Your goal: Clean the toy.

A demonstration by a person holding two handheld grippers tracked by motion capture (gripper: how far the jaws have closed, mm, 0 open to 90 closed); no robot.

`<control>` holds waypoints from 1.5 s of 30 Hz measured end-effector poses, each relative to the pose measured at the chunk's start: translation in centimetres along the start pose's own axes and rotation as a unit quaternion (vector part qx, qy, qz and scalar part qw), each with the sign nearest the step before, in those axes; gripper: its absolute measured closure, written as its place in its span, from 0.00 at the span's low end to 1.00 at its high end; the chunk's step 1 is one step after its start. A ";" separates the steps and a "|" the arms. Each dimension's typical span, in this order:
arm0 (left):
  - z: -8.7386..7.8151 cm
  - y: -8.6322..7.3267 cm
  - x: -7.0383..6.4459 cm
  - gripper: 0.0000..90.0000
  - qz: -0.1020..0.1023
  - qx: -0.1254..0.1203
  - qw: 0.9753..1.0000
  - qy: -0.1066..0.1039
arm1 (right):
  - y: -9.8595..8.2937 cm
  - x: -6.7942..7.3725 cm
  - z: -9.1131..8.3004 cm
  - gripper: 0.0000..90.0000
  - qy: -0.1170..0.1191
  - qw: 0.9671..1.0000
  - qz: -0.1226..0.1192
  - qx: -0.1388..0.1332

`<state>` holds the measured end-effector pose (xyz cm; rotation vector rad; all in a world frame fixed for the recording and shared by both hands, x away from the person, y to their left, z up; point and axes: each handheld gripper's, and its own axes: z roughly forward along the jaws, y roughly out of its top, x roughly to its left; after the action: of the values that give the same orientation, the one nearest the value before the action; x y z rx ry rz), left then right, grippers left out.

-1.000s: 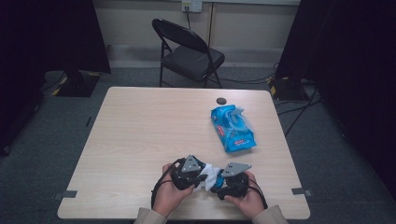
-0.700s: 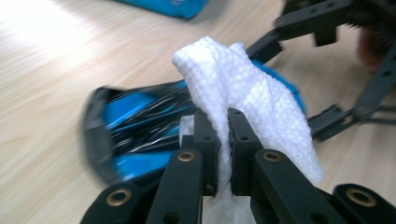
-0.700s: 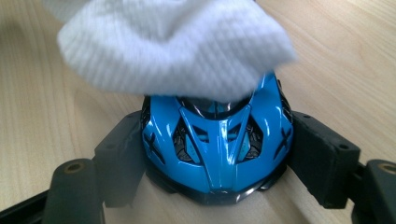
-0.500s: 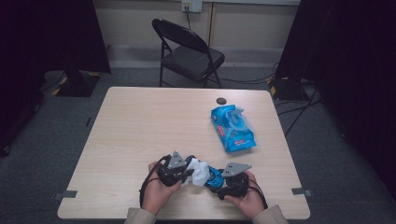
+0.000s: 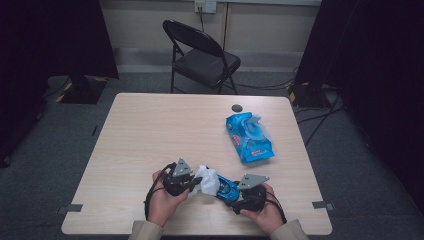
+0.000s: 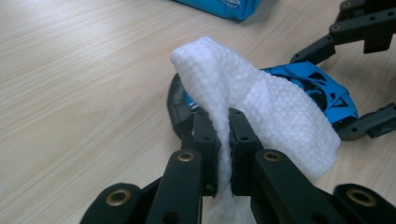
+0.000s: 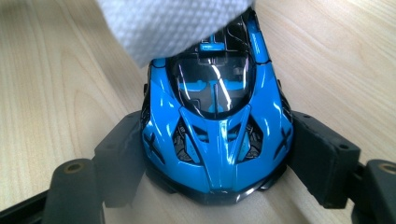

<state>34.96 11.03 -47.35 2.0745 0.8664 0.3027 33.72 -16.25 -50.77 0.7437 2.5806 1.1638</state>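
One blue toy sports car [image 7: 215, 116] sits on the tabletop near the person's edge, clamped across its nose by the right gripper [image 5: 239, 196]; in the right gripper view both black pads press against the car's front flanks, one each side, with the glossy canopy pointing away from the camera. One white wet wipe [image 6: 252, 102] lies draped over the far end of the car, beyond the right gripper's jaws. The left gripper [image 6: 223, 135] pinches that wipe: its two jaws stand close together with a fold of textured cloth squeezed between them, the rest of the sheet arching up and forward over the car's tail just ahead of the jaws. In the high view the left gripper [image 5: 190, 182], wipe [image 5: 206, 179] and car [image 5: 226, 186] form a tight row, the two tools facing each other, each held in one hand, with a black cable looping beside the left hand [image 5: 162, 202]. Well beyond the right gripper, one blue wipes pack [image 5: 248, 136] lies flat, flap lifted with a pale sheet showing at the opening. One small dark round object [image 5: 236, 107], too small to identify, rests just past the pack. One wooden table [image 5: 150, 130] carries everything; one black folding chair [image 5: 202, 57] stands behind it.
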 end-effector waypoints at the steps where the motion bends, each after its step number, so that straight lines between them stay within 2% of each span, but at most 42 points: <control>1: -0.1 0.0 0.1 0.94 -0.001 -0.001 1.000 -0.001 | 0.0 0.0 0.0 0.28 0.000 1.000 0.000 0.000; 4: -0.5 0.3 0.5 0.94 -0.003 -0.008 1.000 0.017 | 0.0 0.0 0.0 0.28 0.000 1.000 0.000 0.000; 9: -1.3 1.3 0.8 0.94 -0.001 -0.026 1.000 0.016 | 0.0 0.0 0.0 0.28 0.000 1.000 0.000 0.000; 12: -1.6 2.1 0.2 0.94 -0.004 -0.042 0.999 0.003 | 0.0 0.0 0.0 0.28 0.000 1.000 0.000 0.000; 18: -0.5 3.2 -2.0 0.94 0.015 -0.051 0.998 -0.029 | 0.0 0.0 0.0 0.28 0.000 1.000 0.000 0.000; 28: 2.7 3.5 -5.0 0.94 0.035 -0.030 0.996 -0.071 | 0.0 0.0 0.0 0.28 0.000 1.000 0.000 0.000; 35: 4.9 3.5 -6.6 0.94 0.043 -0.009 0.995 -0.088 | 0.0 0.0 0.0 0.28 0.000 1.000 0.000 0.000; 38: 5.8 3.3 -7.0 0.93 0.053 0.005 0.995 -0.089 | 0.0 0.0 0.0 0.28 -0.001 1.000 -0.001 0.000; 40: 6.3 3.0 -7.2 0.93 0.049 0.009 0.995 -0.091 | 0.0 0.0 0.0 0.28 -0.001 1.000 -0.001 0.000; 42: 6.7 2.8 -7.2 0.92 0.054 0.013 0.994 -0.092 | 0.0 0.0 0.0 0.28 -0.001 1.000 -0.001 0.000; 45: 6.8 2.8 -7.1 0.92 0.046 0.010 0.995 -0.093 | 0.0 0.0 0.0 0.28 0.000 1.000 0.000 0.000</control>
<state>34.45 0.85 -48.70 2.1265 0.6670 0.1462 33.72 -16.25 -50.78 0.7440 2.5811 1.1632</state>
